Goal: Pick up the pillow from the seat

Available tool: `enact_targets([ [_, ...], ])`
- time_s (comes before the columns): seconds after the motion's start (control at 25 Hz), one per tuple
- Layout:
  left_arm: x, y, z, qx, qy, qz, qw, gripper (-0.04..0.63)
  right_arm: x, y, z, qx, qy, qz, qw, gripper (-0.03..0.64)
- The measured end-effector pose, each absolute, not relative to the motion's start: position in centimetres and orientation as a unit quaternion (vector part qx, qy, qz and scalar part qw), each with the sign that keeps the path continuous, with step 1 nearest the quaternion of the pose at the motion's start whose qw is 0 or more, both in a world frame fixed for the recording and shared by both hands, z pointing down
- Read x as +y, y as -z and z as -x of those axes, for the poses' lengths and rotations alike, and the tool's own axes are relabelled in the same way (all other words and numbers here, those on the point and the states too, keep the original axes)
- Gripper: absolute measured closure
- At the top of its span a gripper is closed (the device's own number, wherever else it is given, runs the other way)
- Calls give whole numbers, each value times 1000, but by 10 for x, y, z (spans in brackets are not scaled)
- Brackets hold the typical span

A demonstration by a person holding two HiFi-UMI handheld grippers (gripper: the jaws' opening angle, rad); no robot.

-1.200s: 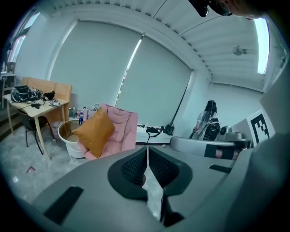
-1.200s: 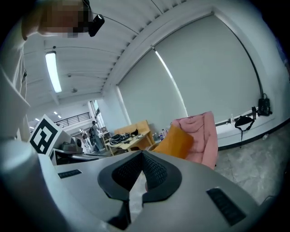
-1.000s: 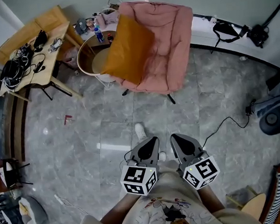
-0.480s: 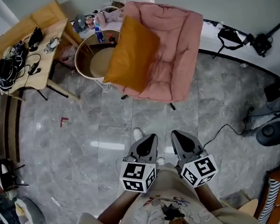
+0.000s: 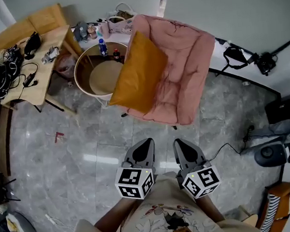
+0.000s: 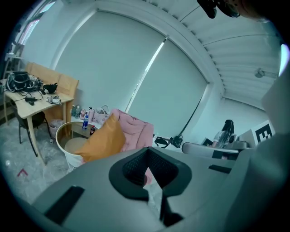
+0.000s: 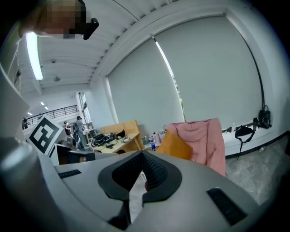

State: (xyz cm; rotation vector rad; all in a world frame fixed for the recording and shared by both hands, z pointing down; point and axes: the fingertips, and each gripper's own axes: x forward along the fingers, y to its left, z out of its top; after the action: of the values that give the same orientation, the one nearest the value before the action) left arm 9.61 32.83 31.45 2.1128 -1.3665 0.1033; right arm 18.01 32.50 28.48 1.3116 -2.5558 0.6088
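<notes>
Orange pillow (image 5: 137,73): it leans on the seat of the pink chair (image 5: 188,63), on the chair's 9 o'clock side. It lies at 12 o'clock from both grippers and well apart from them. Nothing touches it.
Left gripper (image 5: 144,144): its jaws are pressed together with nothing between them. It points to 12 o'clock, toward the chair.
Right gripper (image 5: 178,144): its jaws are also fully closed and empty. It is just beside the left one and points the same way.
Change from one second ago: the chair and the pillow now stand lower and larger in the head view, so they are nearer to the grippers. Both grippers have come forward side by side, with the jaws closed as before. The pillow keeps the same place on the seat.
Round table (image 5: 83,75): it stands at 9 o'clock of the chair. The pillow's corner overlaps its rim in the head view; whether they touch I cannot tell.
Hidden or cut off: in both gripper views the gripper's grey body covers the lower half, so the pillow's lower edge and the chair's base do not show. The person's forearms are cut by the bottom edge of the head view. The small things behind the table are too small to name.
</notes>
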Motion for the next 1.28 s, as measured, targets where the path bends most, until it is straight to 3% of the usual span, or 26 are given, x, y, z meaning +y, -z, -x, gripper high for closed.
enact_targets([
  [0.48,301,-320,-43,-529,-27,-788,315,590,287,-279,-114,-894,-170,-402,100,597],
  [0.76,288,-319,-42,-519,-38,-798,304,591,267,-278,-100,-915,-179,-353,83,598],
  [1.28,230,-359,-7,-570,-42,-755,321,591,170,-300,-103,-918,-139,-348,127,597],
])
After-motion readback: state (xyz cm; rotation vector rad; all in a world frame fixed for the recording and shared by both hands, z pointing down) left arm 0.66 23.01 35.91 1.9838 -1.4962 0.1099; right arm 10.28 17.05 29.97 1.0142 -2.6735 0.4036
